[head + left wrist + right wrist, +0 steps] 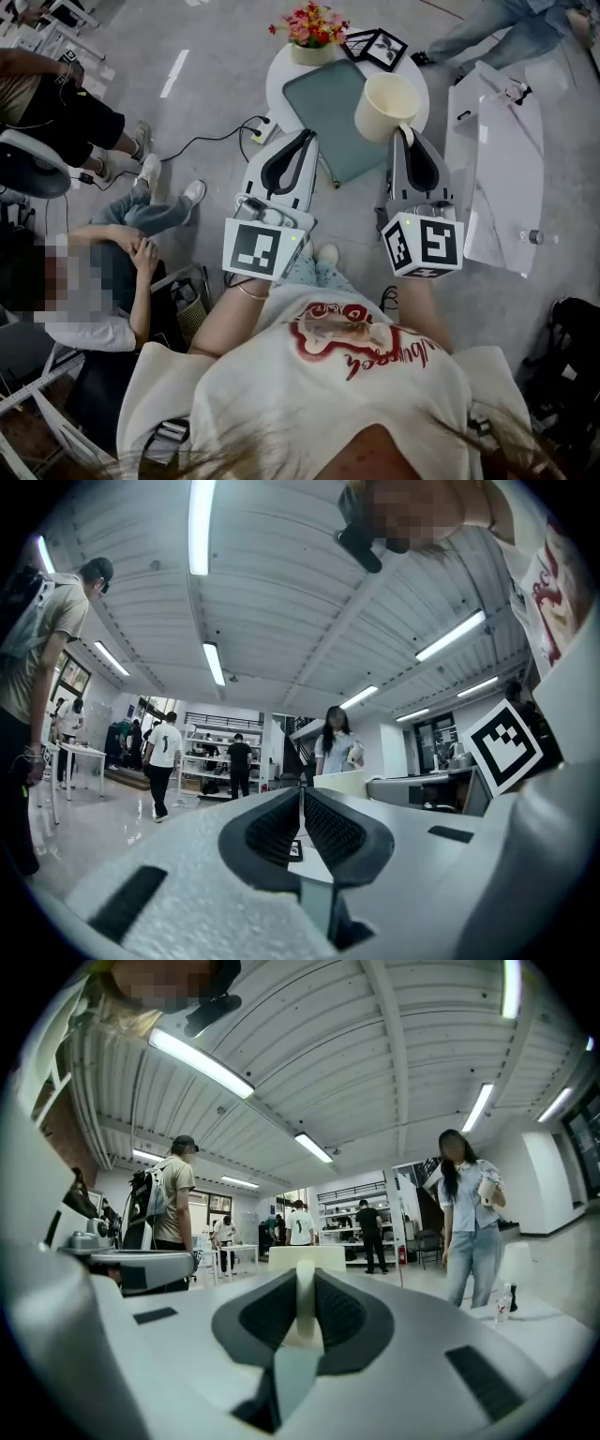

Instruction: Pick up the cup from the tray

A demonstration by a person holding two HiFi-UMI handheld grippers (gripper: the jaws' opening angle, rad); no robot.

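We see right gripper pinching cup wall at tray's 2 o'clock edge. Left gripper jaws together, empty, at tray's 8 o'clock.

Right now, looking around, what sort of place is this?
Probably an open lab or workshop rather than a home: long ceiling strip lights, storage shelves along the back wall, and more than one standing person on a bare floor.
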